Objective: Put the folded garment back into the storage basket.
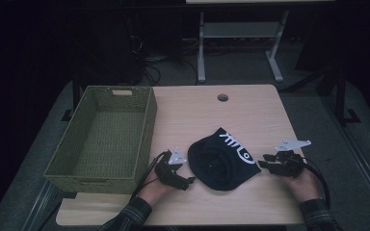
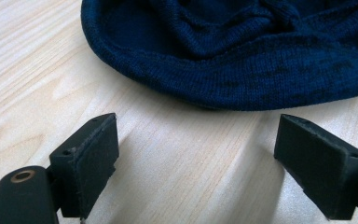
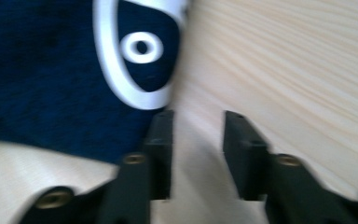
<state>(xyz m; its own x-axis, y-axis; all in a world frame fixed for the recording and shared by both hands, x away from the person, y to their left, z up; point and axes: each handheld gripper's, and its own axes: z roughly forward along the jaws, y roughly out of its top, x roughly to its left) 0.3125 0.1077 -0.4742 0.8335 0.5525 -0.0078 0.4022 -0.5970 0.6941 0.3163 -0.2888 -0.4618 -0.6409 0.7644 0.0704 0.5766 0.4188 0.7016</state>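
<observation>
A dark blue knitted beanie (image 1: 221, 159) with white markings lies crumpled on the wooden table (image 1: 250, 110), between my two grippers. My left gripper (image 1: 189, 182) rests just left of it, open; in the left gripper view the beanie's ribbed hem (image 2: 223, 70) lies a little ahead of the wide-apart jaws, nothing between them. My right gripper (image 1: 265, 161) sits at the beanie's right edge. In the right gripper view its jaws stand partly apart over bare wood, and the beanie's white ring print (image 3: 140, 51) lies just ahead and to the left. That gripper (image 3: 196, 156) holds nothing.
A green woven basket (image 1: 147, 125) stands on the table's left side, close to my left hand. A round cable hole (image 1: 222, 97) sits near the far edge. Bare wood stretches behind and to the right of the beanie.
</observation>
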